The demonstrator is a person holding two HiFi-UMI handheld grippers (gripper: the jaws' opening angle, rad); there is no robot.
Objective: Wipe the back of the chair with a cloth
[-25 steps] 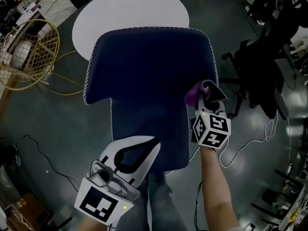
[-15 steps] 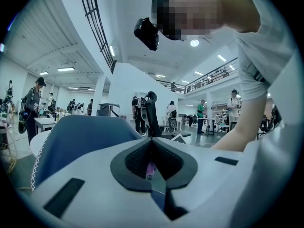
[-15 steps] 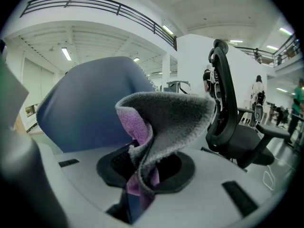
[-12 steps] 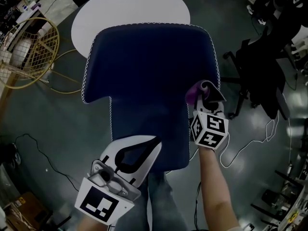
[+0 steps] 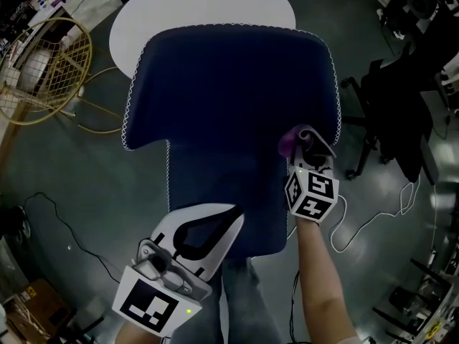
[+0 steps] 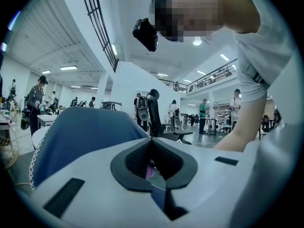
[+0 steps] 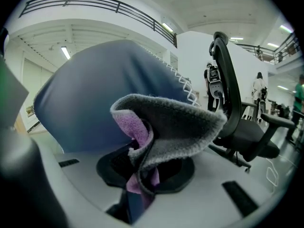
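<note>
"Grey floor point(image 5: 86, 192) lay all round the chair back point(image 5: 229, 99), with a gold wire frame point(image 5: 43, 70) off its left side and a round white table point(image 5: 201, 6) beyond its top edge. What had changed in that last second?"

"Very little, as I read it. The cloth point(image 5: 301, 140) had stayed at the chair back's right edge, just under the wide upper part, perhaps a touch further in from that edge than before. I judged the wipe was barely travelling: a dab at one spot, with most of the blue panel still to do."

"Take the left side first. What were the fingers doing?"

"My left gripper point(image 5: 228, 217) hung over the chair back's lower left end. Its jaws were closed tip to tip with nothing clamped. Whether it touched the fabric I could not tell."

"And the right?"

"My right gripper point(image 5: 308, 160) had its jaws pinched on the cloth, grey outside and purple inside. The cloth bunched up out of them against the chair back's right edge. A black office chair point(image 5: 394, 113) stood well off to the right of the chair back."
</note>
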